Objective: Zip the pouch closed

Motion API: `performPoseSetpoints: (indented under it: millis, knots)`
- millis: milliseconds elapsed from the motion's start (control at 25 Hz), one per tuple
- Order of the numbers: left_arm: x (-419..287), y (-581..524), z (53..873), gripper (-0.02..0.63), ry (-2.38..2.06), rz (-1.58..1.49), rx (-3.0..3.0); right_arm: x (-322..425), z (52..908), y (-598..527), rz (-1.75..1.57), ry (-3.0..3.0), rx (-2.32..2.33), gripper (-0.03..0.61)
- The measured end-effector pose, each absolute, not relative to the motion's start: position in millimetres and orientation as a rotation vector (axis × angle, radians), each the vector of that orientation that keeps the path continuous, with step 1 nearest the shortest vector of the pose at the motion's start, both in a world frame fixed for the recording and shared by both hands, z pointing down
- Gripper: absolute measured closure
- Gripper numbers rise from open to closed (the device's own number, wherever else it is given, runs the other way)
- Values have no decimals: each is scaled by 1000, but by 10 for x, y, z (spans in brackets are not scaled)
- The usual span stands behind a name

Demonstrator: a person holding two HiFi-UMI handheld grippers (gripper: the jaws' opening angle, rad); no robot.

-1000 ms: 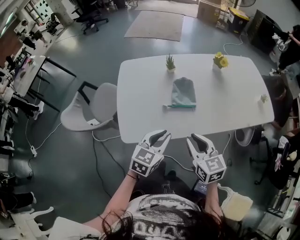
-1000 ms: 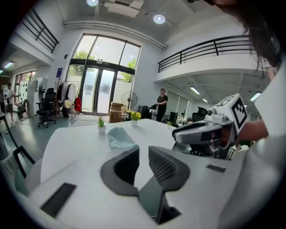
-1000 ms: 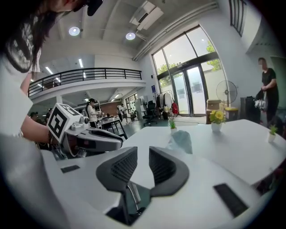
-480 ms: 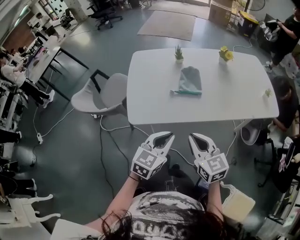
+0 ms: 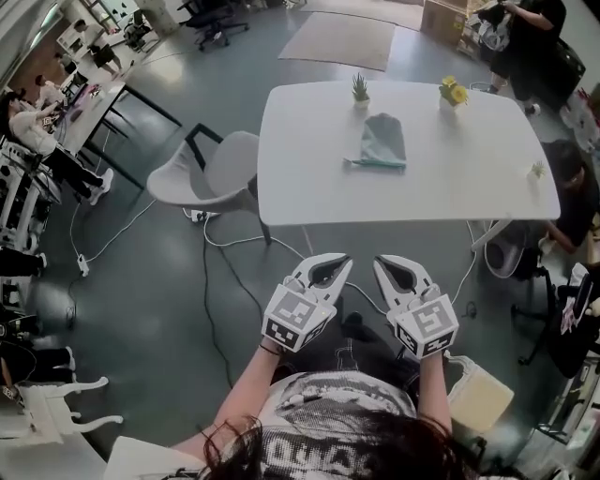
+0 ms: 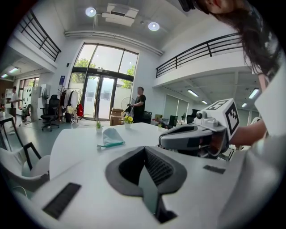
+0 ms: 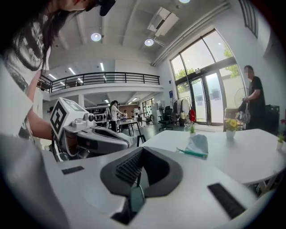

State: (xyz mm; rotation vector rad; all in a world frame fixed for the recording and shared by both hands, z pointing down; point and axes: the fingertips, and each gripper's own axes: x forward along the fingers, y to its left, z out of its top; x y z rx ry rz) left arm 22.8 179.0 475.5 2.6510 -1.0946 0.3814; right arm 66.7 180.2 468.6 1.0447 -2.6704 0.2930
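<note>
A grey-green pouch (image 5: 383, 141) with a teal zip edge lies on the white table (image 5: 300, 178), also seen as the pouch (image 6: 110, 137) and the pouch (image 7: 198, 145) in the two gripper views. My left gripper (image 5: 339, 263) and my right gripper (image 5: 384, 264) hang side by side over the floor, well short of the table's near edge. Both are shut with nothing between their jaws. Neither one touches the pouch.
A small green plant (image 5: 360, 91) and a yellow flower pot (image 5: 453, 92) stand at the table's far edge. A grey chair (image 5: 211, 173) sits at the table's left. Cables run over the floor. A person in black (image 5: 525, 28) stands beyond the table.
Both grippers have closed from open to shut. They and the camera have drawn back, so the table now lies farther ahead.
</note>
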Motion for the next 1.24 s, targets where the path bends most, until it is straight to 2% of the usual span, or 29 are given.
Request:
performPoseSetpoints:
  millis: [1240]
  knots:
    - [363, 1708, 4598, 601, -1077, 398, 2711, 591, 4722, 1636, 294, -2683, 924, 589]
